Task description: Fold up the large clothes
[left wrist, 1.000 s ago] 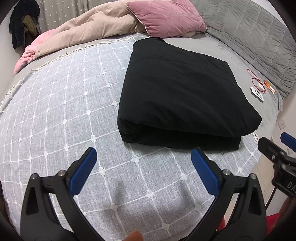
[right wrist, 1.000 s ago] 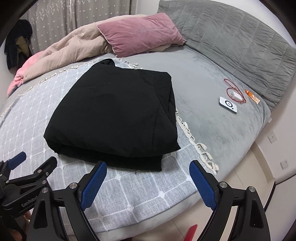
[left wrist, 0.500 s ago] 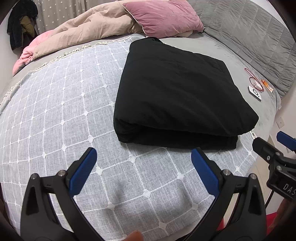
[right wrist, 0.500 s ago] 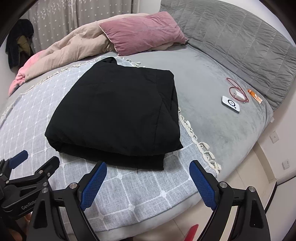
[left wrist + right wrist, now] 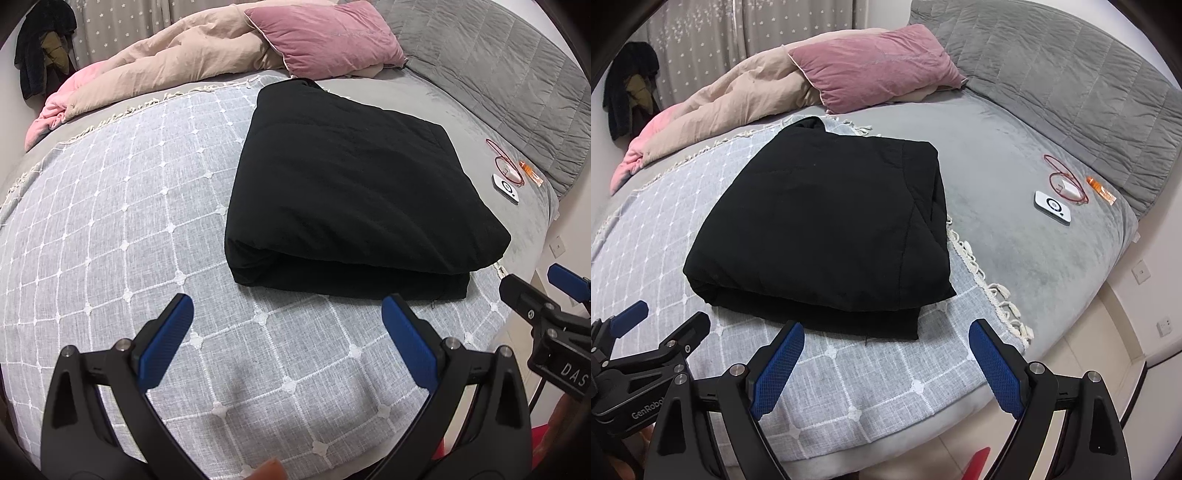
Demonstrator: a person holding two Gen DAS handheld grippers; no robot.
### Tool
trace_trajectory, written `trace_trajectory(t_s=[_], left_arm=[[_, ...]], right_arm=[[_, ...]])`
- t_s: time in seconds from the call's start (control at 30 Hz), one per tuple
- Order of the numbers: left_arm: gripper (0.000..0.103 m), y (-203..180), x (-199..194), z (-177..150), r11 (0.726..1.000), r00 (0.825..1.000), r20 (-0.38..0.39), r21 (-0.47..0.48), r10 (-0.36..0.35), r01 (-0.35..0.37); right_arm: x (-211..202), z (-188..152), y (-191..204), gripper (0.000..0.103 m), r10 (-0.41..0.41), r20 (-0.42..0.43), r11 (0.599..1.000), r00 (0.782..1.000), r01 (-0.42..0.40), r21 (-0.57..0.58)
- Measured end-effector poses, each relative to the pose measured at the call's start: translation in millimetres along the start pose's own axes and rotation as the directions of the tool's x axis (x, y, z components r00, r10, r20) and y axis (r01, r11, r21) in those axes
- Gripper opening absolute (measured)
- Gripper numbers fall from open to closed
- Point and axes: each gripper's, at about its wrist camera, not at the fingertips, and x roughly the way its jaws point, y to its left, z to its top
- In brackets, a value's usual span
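the large black padded garment lies folded into a thick rectangular bundle in the middle of my left view, on the pale grey throw with a white grid pattern that covers the round bed. in my right view the same bundle sits centre-left, its right edge reaching the throw's cream tassel fringe.

my left tongs hang released at the bottom of the frame, blue pads spread wide with only the throw showing between them, just short of the bundle's near folded edge. my right tongs are likewise wide apart and empty, low in their frame, with the bundle's near right corner just above the gap. each pair shows at the edge of the other's view, side by side.

judging from the neat stacked layers, the folding looks nearly or fully done. if i tidy further, i should come in low at the near edge, pinch all the layers together rather than only the top one, and keep both sides level so the bundle does not skew or slump open. puffy fabric like this probably springs back, so pressing it flat would help.

both hands tilt steeply down toward the bed, poised above the near rim.
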Motion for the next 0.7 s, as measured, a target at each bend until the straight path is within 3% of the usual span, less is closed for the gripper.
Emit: trace_trajectory(t_s=[0.7], left_arm=[[0.101, -6.1, -2.5, 0.9, 1.000, 1.000, 0.005, 0.006, -0.005, 0.005]], right_arm=[[-1.3, -0.4, -2.1, 0.092, 0.002, 0.001, 1.000, 1.000, -0.002, 0.011]])
